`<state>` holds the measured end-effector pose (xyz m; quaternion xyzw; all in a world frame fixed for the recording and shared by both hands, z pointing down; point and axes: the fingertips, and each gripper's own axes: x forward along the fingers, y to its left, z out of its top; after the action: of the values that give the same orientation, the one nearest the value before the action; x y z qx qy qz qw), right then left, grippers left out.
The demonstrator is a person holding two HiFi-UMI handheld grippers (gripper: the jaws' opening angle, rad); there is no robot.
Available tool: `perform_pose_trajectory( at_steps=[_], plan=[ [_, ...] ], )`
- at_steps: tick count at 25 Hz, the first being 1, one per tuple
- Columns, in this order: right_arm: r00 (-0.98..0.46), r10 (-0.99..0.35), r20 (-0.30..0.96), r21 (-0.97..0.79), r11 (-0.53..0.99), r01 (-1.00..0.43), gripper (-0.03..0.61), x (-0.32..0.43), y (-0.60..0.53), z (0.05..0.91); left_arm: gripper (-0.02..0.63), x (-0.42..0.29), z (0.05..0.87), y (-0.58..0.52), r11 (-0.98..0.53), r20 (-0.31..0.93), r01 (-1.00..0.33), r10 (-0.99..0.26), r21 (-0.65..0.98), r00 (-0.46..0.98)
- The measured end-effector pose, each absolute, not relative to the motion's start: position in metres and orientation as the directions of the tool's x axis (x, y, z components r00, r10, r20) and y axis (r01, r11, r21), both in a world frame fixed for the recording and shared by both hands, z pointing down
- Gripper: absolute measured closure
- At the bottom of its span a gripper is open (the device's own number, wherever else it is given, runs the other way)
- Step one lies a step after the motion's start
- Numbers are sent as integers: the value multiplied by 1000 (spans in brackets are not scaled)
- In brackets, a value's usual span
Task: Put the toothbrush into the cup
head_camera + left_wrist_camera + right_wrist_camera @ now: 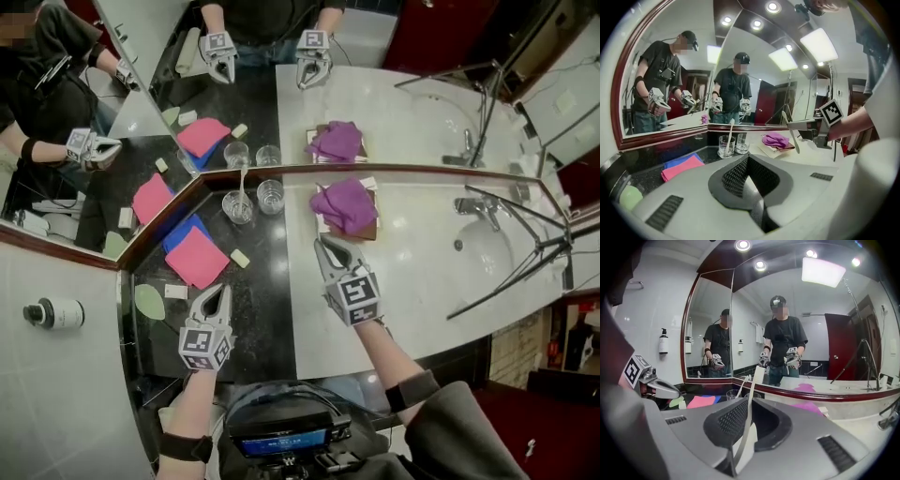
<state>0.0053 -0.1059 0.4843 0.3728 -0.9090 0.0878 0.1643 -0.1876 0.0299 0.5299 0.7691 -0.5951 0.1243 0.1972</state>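
the right gripper is clamped narrow on a white toothbrush that reaches out past its tips. ahead and to its left, two glass cups stand on the dark desk: the far cup holds another brush, with the near cup just beside it. the left gripper is closed on nothing

Black-and-white vanity counter with two glass cups, pink cloth, green leaf-shaped piece, small pale blocks.
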Motion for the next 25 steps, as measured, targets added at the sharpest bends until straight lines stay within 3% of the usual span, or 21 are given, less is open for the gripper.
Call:
perform_pose_trajectory(
  at_steps=[12,25],
  plan=[
    [-769,-610,189,5,784,-621,530,-84,-219,456,614,-194,531,-60,-257,377,-961,-884,100,276],
    [-807,-575,133,14,815,-579,530,-146,-268,465,614,-212,548,-113,-240,361,-965,-895,103,261]
  ],
)
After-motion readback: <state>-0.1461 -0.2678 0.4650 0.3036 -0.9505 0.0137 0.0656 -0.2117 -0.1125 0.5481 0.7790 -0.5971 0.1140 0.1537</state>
